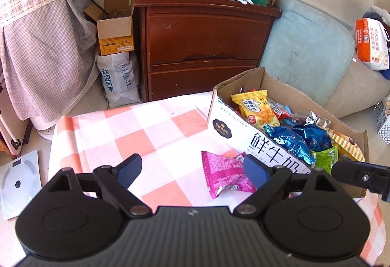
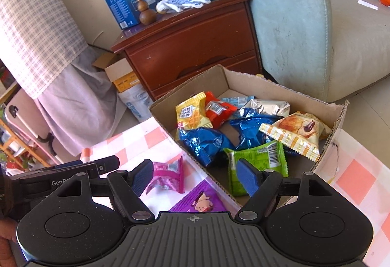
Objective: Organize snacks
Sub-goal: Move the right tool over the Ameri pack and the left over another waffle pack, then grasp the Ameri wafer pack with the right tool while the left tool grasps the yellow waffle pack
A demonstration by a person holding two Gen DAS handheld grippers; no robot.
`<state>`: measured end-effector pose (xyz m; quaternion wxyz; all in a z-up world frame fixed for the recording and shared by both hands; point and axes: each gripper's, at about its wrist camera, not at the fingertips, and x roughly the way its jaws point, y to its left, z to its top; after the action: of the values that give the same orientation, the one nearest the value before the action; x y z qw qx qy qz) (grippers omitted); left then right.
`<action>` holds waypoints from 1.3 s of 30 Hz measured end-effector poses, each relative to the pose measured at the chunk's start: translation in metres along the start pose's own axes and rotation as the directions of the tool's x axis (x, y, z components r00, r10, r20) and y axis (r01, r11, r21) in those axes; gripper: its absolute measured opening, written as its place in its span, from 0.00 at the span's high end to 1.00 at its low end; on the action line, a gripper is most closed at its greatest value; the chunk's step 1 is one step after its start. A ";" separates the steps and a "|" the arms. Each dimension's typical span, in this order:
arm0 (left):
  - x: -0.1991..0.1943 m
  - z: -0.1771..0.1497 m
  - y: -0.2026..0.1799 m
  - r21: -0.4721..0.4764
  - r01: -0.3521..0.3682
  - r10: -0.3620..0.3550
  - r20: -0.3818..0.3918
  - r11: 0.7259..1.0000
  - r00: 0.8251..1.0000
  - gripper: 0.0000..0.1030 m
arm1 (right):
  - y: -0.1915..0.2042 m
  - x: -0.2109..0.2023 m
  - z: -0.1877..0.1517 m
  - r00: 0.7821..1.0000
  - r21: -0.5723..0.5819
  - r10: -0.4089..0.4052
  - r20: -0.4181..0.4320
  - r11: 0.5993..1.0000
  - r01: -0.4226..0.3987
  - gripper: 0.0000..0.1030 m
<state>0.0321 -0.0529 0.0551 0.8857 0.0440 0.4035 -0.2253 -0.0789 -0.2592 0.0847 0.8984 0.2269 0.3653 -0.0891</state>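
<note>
Snacks mostly sit already in the open brown cardboard box on the pink-and-white checked tabletop, so sorting looks well along. From the left wrist, the left gripper has its jaws spread wide and empty, and the crinkled magenta snack packet lies on the cloth just outside the box wall, against the right pad. From the right wrist, the right gripper also stands open with nothing between its jaws; a flat purple wrapper with a cartoon figure lies below it. Likely next: close on one loose packet and lift it over the wall.
</note>
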 end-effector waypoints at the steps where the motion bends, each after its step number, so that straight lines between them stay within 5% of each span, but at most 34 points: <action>1: -0.002 -0.004 0.006 -0.007 -0.004 0.004 -0.009 1.000 1.000 0.13 | 0.002 0.000 -0.003 1.000 -0.005 0.010 -0.014 1.000 -0.010 0.26; 23: 0.021 -0.066 0.067 0.038 -0.084 0.090 -0.176 0.996 0.980 0.13 | 0.072 0.042 -0.054 0.970 -0.206 0.036 -0.239 0.975 -0.087 0.26; 35: 0.023 -0.084 0.073 0.112 -0.083 0.104 -0.196 0.990 0.975 0.15 | 0.086 0.066 -0.066 0.947 -0.170 -0.001 -0.321 0.984 -0.057 0.26; 39: 0.021 -0.083 0.077 0.120 -0.083 0.104 -0.185 0.989 0.977 0.23 | 0.087 0.076 -0.071 0.932 -0.107 -0.010 -0.363 0.994 -0.031 0.26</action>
<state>0.0199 0.0297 -0.0239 0.8487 0.1337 0.4708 -0.2004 -0.0400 -0.1484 0.0172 0.8274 0.1910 0.5278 -0.0203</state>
